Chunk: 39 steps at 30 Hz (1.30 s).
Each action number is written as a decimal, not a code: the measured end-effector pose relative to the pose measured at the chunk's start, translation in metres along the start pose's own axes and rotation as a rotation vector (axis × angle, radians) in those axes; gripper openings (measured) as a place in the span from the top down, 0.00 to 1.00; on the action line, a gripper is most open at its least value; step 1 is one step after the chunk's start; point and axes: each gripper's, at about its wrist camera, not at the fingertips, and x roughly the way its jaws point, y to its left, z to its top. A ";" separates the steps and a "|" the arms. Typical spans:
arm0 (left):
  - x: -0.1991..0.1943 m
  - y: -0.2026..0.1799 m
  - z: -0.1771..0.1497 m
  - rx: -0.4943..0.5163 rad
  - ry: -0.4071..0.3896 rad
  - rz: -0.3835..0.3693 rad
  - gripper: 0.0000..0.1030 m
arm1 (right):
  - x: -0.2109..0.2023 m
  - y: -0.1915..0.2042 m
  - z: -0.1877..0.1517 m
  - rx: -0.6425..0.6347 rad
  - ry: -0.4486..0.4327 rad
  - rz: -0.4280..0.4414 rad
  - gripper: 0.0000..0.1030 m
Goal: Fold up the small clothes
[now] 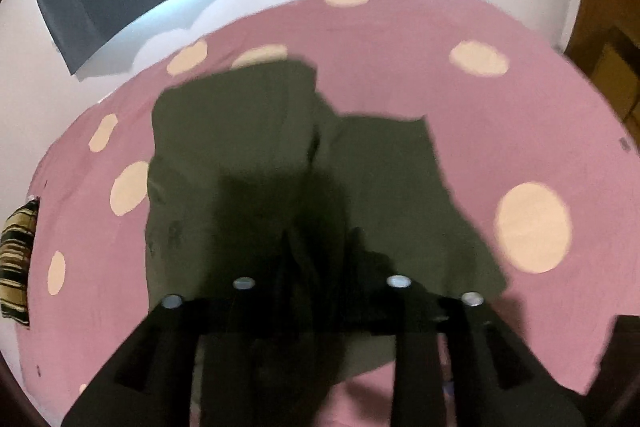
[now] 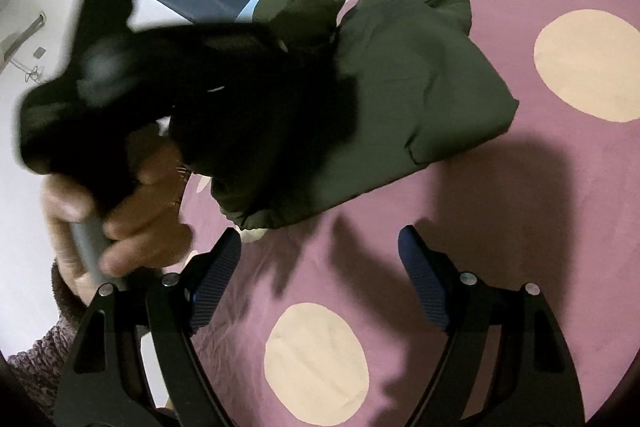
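Pink spotted sheet [image 2: 500, 207] bears green garment [image 2: 420, 87] beyond the open right claw [image 2: 320, 259].

Garment [image 2: 400, 87] on the bedspread [image 2: 520, 207], left tool [image 1: 320, 255] over it, right tool [image 2: 320, 247] just beside.

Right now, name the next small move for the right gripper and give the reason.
Probably ease the right gripper forward to the olive garment's near edge: its jaws stand open over bare pink sheet, short of the cloth, while the left gripper is already on the fabric.

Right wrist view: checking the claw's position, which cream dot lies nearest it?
The cream dot between the open right claw's arms, below its fingertips; the others sit beyond the green garment.
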 end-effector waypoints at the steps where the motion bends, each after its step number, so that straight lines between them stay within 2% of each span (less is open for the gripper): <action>1: -0.010 -0.002 0.002 0.011 -0.020 -0.030 0.66 | 0.000 -0.001 0.000 0.006 -0.001 0.004 0.21; 3: -0.030 -0.005 0.004 0.036 -0.072 -0.059 0.52 | -0.005 -0.004 -0.002 0.022 0.000 0.011 0.21; 4: -0.041 -0.003 0.004 0.041 -0.107 -0.063 0.49 | -0.008 -0.005 -0.001 0.026 -0.001 0.013 0.21; 7: -0.071 0.020 -0.001 0.026 -0.196 -0.076 0.44 | -0.005 -0.009 0.012 0.026 -0.007 0.018 0.21; 10: -0.090 0.063 -0.017 -0.034 -0.260 -0.125 0.42 | -0.004 -0.005 0.010 0.036 -0.021 0.044 0.21; 12: -0.100 0.096 -0.039 -0.060 -0.315 -0.134 0.41 | -0.008 -0.005 0.012 0.050 -0.024 0.067 0.21; 14: -0.103 0.126 -0.071 -0.094 -0.341 -0.142 0.36 | -0.012 -0.007 0.017 0.071 -0.026 0.102 0.21; 18: -0.086 0.155 -0.127 -0.139 -0.298 -0.163 0.35 | -0.013 -0.004 0.034 0.108 -0.030 0.149 0.21; 22: -0.064 0.148 -0.160 -0.113 -0.249 -0.151 0.35 | 0.000 0.010 0.061 0.125 -0.014 0.189 0.21; 25: -0.040 0.138 -0.169 -0.075 -0.206 -0.114 0.34 | 0.017 0.025 0.086 0.099 0.012 0.153 0.21; 27: -0.025 0.139 -0.171 -0.100 -0.180 -0.085 0.34 | 0.031 0.037 0.099 0.079 0.049 0.096 0.21; 32: 0.004 0.149 -0.168 -0.195 -0.115 -0.084 0.34 | 0.075 0.051 0.119 0.054 0.183 0.008 0.21; 34: 0.009 0.149 -0.172 -0.208 -0.101 -0.084 0.32 | 0.092 0.051 0.120 0.032 0.248 -0.018 0.39; 35: 0.013 0.149 -0.172 -0.216 -0.091 -0.080 0.31 | 0.101 0.050 0.120 0.025 0.279 -0.039 0.64; 36: 0.016 0.149 -0.172 -0.220 -0.086 -0.078 0.31 | 0.108 0.047 0.120 0.024 0.296 -0.065 0.75; 39: 0.019 0.153 -0.171 -0.234 -0.083 -0.078 0.31 | 0.107 0.052 0.122 -0.041 0.271 -0.094 0.85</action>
